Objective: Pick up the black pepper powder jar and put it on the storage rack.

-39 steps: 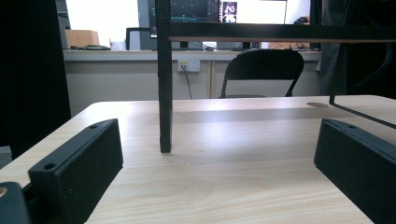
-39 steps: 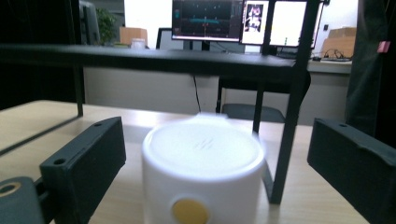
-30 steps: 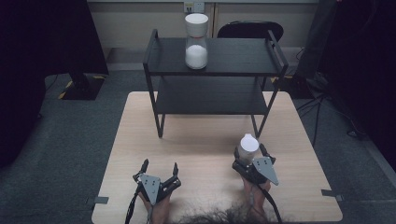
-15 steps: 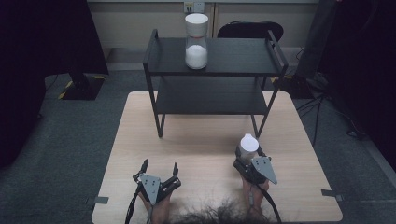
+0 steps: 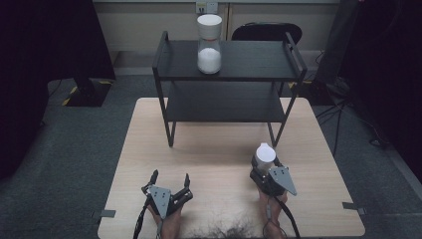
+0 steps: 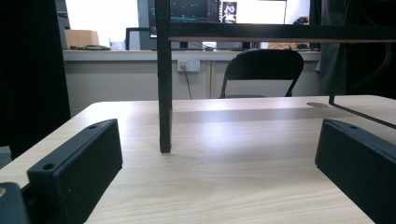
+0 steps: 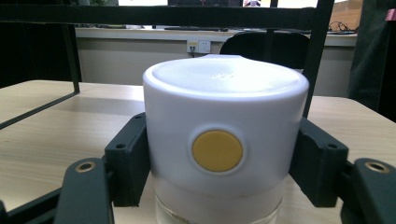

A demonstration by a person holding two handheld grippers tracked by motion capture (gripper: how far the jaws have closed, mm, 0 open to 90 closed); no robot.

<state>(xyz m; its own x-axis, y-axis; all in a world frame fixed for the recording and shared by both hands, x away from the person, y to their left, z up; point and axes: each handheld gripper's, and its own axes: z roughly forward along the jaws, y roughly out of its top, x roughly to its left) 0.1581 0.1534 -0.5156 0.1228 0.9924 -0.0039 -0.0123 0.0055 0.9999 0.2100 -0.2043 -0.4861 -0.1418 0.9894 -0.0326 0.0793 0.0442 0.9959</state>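
Observation:
A clear jar with a white lid point(image 5: 263, 153) stands on the wooden table point(image 5: 214, 149) at the front right. My right gripper point(image 5: 263, 167) is shut on it; its jaws have just been closing and both pads press the lid's sides. Seen from the right gripper view, the lid point(image 7: 224, 93) bears a yellow dot and sits between the gripper's point(image 7: 224, 161) jaws. My left gripper point(image 5: 171, 175) rests at the front left, open and holding nothing. The left gripper view shows its point(image 6: 215, 158) jaws spread wide, facing a rack leg point(image 6: 164, 93).
A black two-shelf rack point(image 5: 249, 62) stands across the far half of the table. On its top shelf is a second white-lidded jar point(image 5: 209, 45) part full of white powder. A black chair point(image 5: 266, 32) stands behind the rack. Grey floor surrounds the table.
The right gripper's jaws have drawn in against the jar's lid. Both hands have stayed where they were, and the jar has not shifted.

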